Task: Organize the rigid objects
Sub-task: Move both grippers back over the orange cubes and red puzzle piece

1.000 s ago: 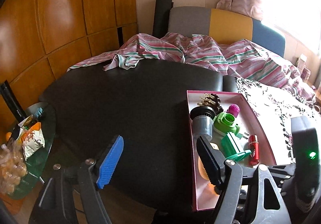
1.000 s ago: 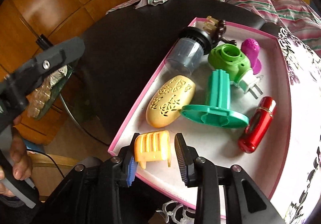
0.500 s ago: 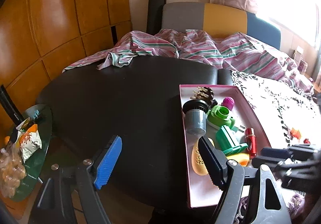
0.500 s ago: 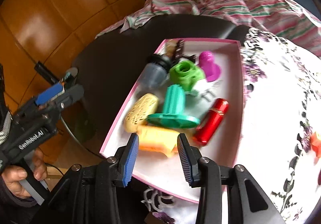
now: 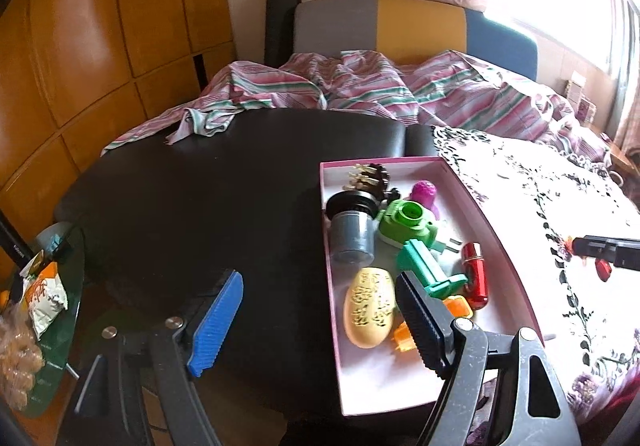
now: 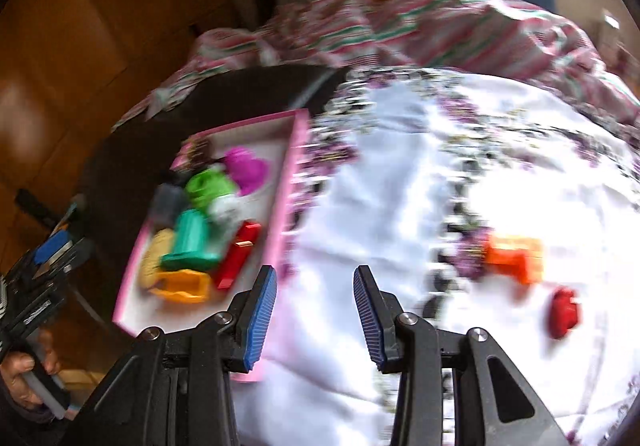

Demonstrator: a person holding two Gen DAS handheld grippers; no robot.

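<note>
- Two loose pieces lie on the floral cloth [image 6: 400,206] to the right of the pink box [image 6: 294,182]: an orange block [image 6: 514,258] and, nearer the camera, a small red piece [image 6: 564,312].
- Both sit well apart from the box, which already holds a grey cup [image 5: 352,234], a green plug part [image 5: 408,224], a teal piece [image 5: 428,266], a red tube [image 5: 476,278], a cream oval [image 5: 370,306] and an orange clip [image 6: 182,284].
- Right gripper [image 6: 316,310] hangs over the cloth just right of the box, pads parted, nothing between them.
- Both loose pieces lie ahead and to the right of those jaws; the view is too blurred to give their long axes.
- Left gripper [image 5: 320,322] hangs at the box's left side, jaws wide and empty, one pad over the black table [image 5: 200,198].
- My judgement: the right hand is the nearer one, and the next pick turns on swinging it further right, away from the box.
</note>
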